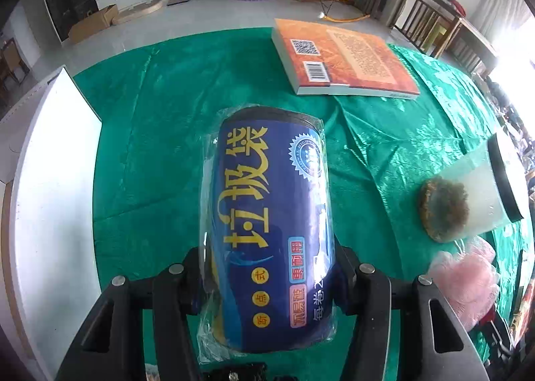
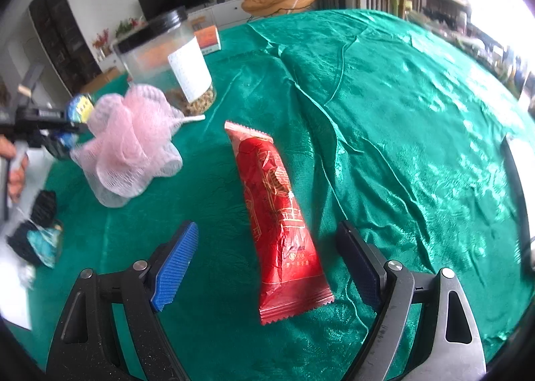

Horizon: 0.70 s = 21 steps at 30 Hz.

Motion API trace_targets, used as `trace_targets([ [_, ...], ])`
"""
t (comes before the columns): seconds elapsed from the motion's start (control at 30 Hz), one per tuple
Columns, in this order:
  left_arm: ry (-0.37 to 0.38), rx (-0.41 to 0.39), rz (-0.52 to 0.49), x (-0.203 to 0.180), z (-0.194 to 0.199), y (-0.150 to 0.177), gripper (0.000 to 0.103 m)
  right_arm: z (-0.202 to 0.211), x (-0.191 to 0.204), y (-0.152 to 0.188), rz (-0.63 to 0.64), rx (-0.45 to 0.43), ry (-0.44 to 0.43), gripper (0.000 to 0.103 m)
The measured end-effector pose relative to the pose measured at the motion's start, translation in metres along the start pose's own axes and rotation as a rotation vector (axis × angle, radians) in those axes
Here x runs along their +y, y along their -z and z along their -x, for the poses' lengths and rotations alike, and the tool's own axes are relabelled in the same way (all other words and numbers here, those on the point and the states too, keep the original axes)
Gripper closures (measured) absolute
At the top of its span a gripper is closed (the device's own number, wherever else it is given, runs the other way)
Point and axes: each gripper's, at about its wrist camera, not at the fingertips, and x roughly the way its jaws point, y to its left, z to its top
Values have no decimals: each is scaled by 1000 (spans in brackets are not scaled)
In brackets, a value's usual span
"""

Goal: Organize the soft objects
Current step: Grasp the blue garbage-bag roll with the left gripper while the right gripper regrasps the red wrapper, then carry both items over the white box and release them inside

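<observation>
Here the left tool clamps a blue roll of garbage bags printed "垃圾袋", above the green-clothed worktop. The right tool gapes wide, empty, around a red snack packet whose gold print is unreadable. A clear black-lidded jar holds brownish bits; a pink bath pouf sits beside it.

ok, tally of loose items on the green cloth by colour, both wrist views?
Blue: 1, trash bag roll, held in the left gripper
Orange: 1, book
Clear: 1, jar
Pink: 1, bath pouf
Red: 1, snack packet
Total: 5
</observation>
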Motion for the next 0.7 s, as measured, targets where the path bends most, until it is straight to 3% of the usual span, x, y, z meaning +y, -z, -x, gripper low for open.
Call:
trace_targets([
  [0.03, 8, -12, -11, -2, 8, 2, 47, 3, -14, -2, -77, 0, -67, 17],
  [0.1, 30, -26, -28, -5, 20, 6, 47, 5, -27, -8, -133, 32, -101, 18],
  [0.27, 97, -38, -29, -11, 40, 16, 47, -9, 2, -26, 77, 138, -8, 19],
  [0.3, 106, -43, -28, -12, 45, 18, 47, -13, 9, -28, 135, 144, 23, 36],
  [0.37, 122, -54, -32, -15, 55, 24, 47, -24, 21, -31, 237, 210, 104, 84],
  [0.47, 134, -79, -37, -18, 66, 24, 47, -25, 20, -43, 216, 213, 89, 87],
  [0.7, 201, -107, -10, -23, 87, 28, 47, -26, 13, -113, 114, 74, 82, 87],
])
